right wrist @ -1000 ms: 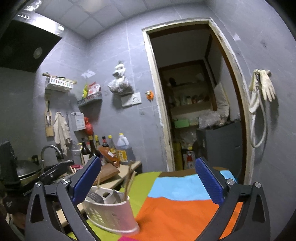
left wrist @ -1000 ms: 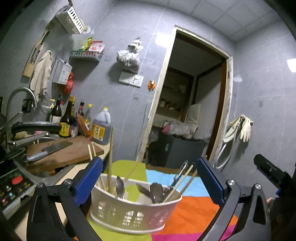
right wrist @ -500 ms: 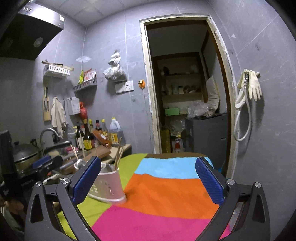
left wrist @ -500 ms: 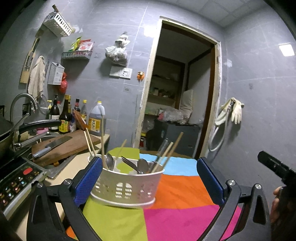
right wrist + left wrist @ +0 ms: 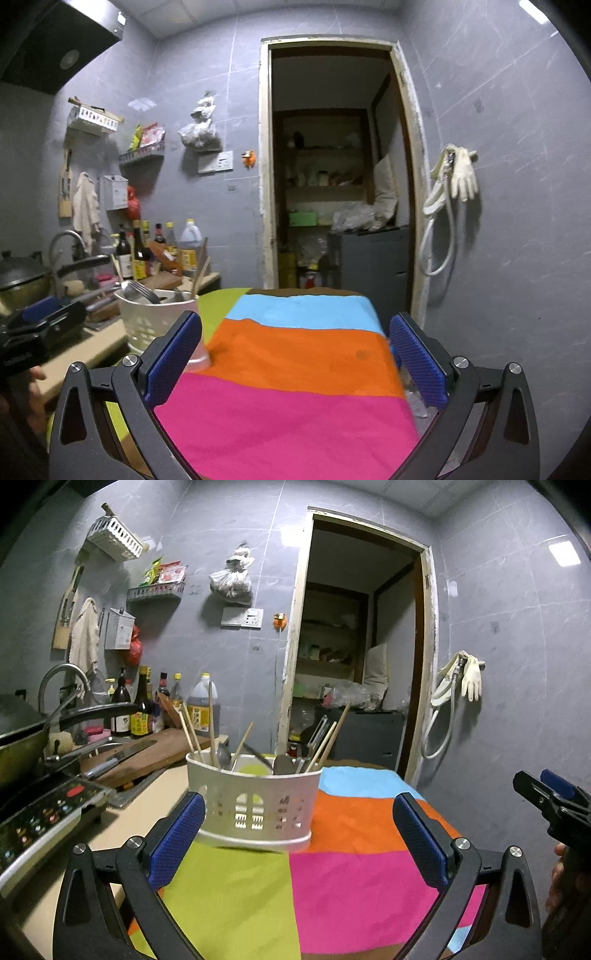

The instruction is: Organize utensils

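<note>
**Operator:** My left gripper (image 5: 295, 840) has its jaws spread wide and holds nothing. The white utensil basket (image 5: 255, 801) stands straight ahead of it, just past the left pad, on the striped cloth (image 5: 351, 878).

**Partner:** And the right one?

**Operator:** The right gripper (image 5: 293, 356) is just as wide apart and also empty. From there the basket (image 5: 155, 321) lies off to the left, behind its left pad, so I judge the left hand the nearer one (it is squarely lined up).

**Partner:** How do the utensils lie?

**Operator:** Long axes roughly upright, handles fanning out above the rim: chopsticks (image 5: 212, 720) lean left and right, spoons (image 5: 282, 764) sit low in the middle. Any pick would go from above, I think.

**Partner:** Do the views differ?

**Operator:** The left view shows the basket's slotted front wall and most of the sticks; the right view shows a fork (image 5: 142, 290) at the rim instead, plus the bare far end of the cloth.
</note>
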Demonstrator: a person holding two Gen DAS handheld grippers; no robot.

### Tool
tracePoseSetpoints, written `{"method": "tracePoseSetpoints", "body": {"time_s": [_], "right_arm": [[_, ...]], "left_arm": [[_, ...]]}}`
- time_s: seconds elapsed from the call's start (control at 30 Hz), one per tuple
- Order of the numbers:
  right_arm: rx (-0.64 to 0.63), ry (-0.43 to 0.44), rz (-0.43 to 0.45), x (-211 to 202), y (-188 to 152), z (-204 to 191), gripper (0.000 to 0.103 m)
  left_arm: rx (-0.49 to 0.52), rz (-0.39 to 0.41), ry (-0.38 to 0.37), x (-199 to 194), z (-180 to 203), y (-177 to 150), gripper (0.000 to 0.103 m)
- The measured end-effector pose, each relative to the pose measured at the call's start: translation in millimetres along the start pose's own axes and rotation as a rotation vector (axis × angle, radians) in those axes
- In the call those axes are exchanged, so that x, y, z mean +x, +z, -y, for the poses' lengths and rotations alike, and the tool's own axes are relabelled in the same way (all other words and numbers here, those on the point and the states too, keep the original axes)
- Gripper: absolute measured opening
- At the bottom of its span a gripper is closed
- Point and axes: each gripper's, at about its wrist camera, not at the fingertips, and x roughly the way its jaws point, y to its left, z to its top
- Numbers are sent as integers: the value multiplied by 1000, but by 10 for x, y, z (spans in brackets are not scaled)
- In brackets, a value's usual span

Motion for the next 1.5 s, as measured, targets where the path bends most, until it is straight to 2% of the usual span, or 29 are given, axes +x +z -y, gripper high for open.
{"method": "tracePoseSetpoints", "body": {"time_s": [0.23,0.73,1.5], "right_arm": [[-16,-48,-2,-40,-203,-6,103],[-16,-130,-14,-174,-474,9,103],[-15,-145,-21,-197,-534,7,103]], "left_arm": [[39,20,47,-93,63,-168,100],[35,56,118,-175,61,-410,100],[28,59,118,-212,46,-496,100]]}}
